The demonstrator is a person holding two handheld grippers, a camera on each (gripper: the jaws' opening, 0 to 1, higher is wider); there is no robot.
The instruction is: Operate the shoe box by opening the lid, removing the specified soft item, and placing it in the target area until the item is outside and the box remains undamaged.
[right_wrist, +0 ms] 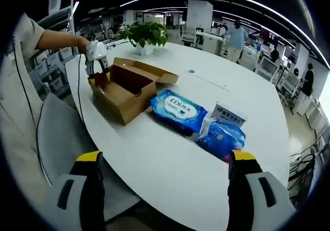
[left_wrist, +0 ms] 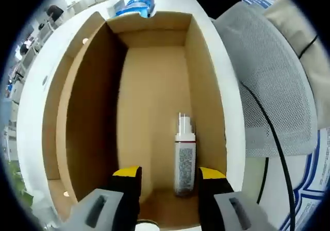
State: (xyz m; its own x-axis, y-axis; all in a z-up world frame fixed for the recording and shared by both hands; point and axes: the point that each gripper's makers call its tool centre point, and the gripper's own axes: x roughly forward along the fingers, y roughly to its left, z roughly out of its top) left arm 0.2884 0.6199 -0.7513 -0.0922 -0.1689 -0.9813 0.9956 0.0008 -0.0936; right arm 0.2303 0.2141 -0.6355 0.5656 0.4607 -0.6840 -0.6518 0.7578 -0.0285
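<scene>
Over the shoe box [left_wrist: 154, 86], lid already folded back, my left gripper [left_wrist: 169, 177] hangs released, jaws straddling the white tube [left_wrist: 184, 159] on the box floor, lined up for pickup. My right gripper [right_wrist: 165, 164] waits released, well back, near the blue wipes pack [right_wrist: 180, 110] on the desk [right_wrist: 170, 159].
</scene>
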